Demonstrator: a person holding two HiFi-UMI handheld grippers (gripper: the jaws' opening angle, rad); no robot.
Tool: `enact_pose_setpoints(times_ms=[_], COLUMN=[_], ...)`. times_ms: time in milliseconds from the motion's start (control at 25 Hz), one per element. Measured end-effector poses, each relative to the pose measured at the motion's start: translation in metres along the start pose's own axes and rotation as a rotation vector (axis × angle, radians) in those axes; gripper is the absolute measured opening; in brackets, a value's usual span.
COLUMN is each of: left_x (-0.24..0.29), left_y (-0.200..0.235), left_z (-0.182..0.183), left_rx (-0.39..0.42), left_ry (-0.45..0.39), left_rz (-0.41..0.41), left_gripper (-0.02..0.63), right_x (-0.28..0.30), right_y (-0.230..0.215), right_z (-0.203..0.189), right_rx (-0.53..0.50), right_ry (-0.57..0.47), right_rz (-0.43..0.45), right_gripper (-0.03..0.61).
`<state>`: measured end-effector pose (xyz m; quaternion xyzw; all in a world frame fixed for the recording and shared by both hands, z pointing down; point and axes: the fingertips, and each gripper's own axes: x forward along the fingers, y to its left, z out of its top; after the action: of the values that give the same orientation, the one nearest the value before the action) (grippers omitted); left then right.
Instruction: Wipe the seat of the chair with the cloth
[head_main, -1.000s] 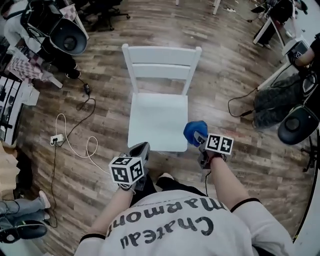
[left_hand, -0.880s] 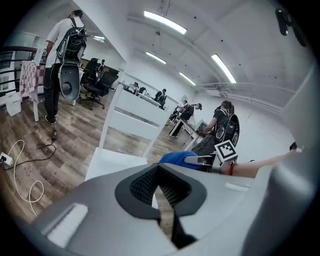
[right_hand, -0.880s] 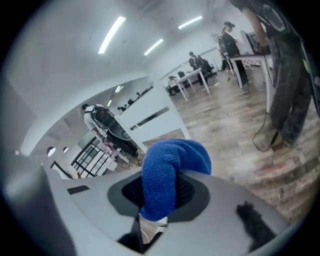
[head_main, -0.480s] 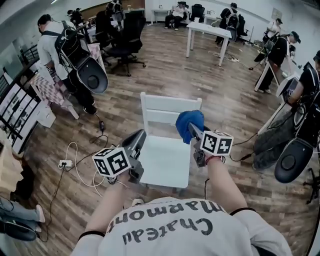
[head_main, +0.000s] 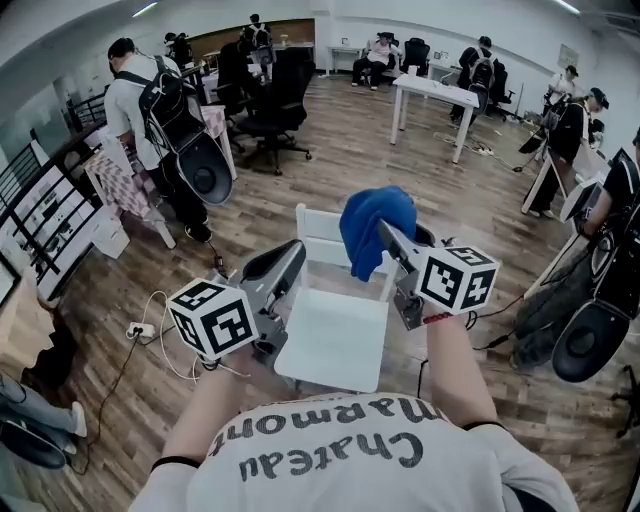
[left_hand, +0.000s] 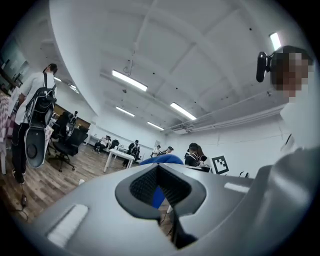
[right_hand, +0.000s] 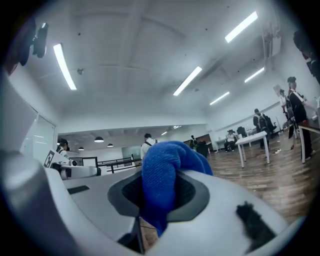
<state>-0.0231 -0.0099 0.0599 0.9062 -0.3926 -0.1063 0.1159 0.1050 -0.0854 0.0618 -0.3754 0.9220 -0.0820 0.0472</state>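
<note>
The white wooden chair (head_main: 318, 228) stands on the floor in front of me, and its bare seat (head_main: 335, 340) shows between my forearms in the head view. A bunched blue cloth (head_main: 370, 230) is pinched in my right gripper (head_main: 388, 238), which is raised and tilted upward over the chair's right side. In the right gripper view the cloth (right_hand: 165, 172) bulges out between the shut jaws (right_hand: 157, 197). My left gripper (head_main: 287, 262) is raised over the seat's left side, shut and holding nothing. In the left gripper view (left_hand: 159, 187) the blue cloth (left_hand: 161, 160) shows just beyond the jaws.
Wooden floor all round. A white cable and power strip (head_main: 140, 330) lie left of the chair. A person with a backpack (head_main: 150, 110) stands at the left by office chairs (head_main: 270, 100). A white table (head_main: 440, 95) is behind, and people and gear (head_main: 590, 330) are at the right.
Both grippers have risen from the seat's front edge to chest height and tilted upward. The cloth went up with the right gripper. The head view has lifted toward the room.
</note>
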Motion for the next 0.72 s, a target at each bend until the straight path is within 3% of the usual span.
enact_pose_setpoints(times_ms=[120,720], left_x=[-0.003,-0.014], left_y=[-0.008,0.001], left_z=[0.007,-0.029], left_rx=[0.015,0.07], left_ry=[-0.036,0.042], left_rz=[0.007,0.141], left_gripper=[0.006,0.006], right_x=[-0.007,-0.017], right_y=[0.007,0.003], right_z=[0.002,-0.03], right_rx=[0.012,-0.058], right_ry=[0.019,0.125], right_rz=[0.036,-0.009], right_gripper=[0.084,0.083])
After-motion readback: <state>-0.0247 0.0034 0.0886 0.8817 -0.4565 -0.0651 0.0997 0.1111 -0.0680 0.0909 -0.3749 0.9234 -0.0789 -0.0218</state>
